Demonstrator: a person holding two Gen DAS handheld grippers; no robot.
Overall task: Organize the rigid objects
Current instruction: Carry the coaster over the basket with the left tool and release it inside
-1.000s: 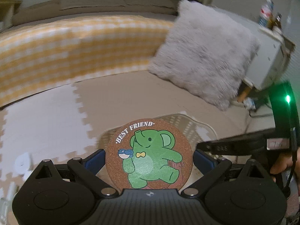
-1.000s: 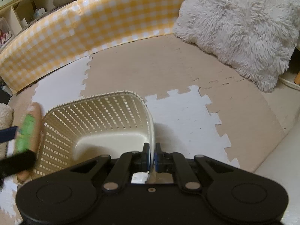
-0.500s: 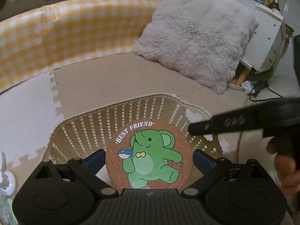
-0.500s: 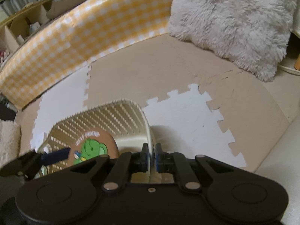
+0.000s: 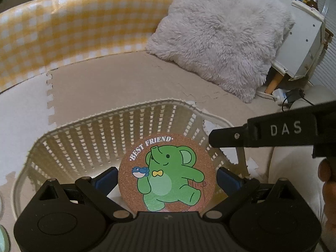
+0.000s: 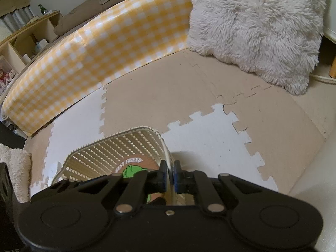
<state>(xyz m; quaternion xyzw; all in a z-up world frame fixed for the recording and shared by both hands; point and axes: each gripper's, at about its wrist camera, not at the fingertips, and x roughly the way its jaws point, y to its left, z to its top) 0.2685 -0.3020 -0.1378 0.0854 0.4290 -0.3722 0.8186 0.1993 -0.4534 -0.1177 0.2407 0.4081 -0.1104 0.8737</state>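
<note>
Over the cream slotted plastic basket the round cork coaster printed with a green elephant is now held, clamped edge to edge between the blue pads of the left gripper. A second ago only a corner of the basket was seen behind the coaster; since then the coaster has been carried across and lowered — the basket's far wall and open interior now sit behind and beneath it. The basket's near rim is pinched between the closed fingers of the right gripper, as it was a second ago, so the basket has been kept steady on the beige-and-white foam puzzle mat. The carry is judged nearly complete — only lowering and release remain.
</note>
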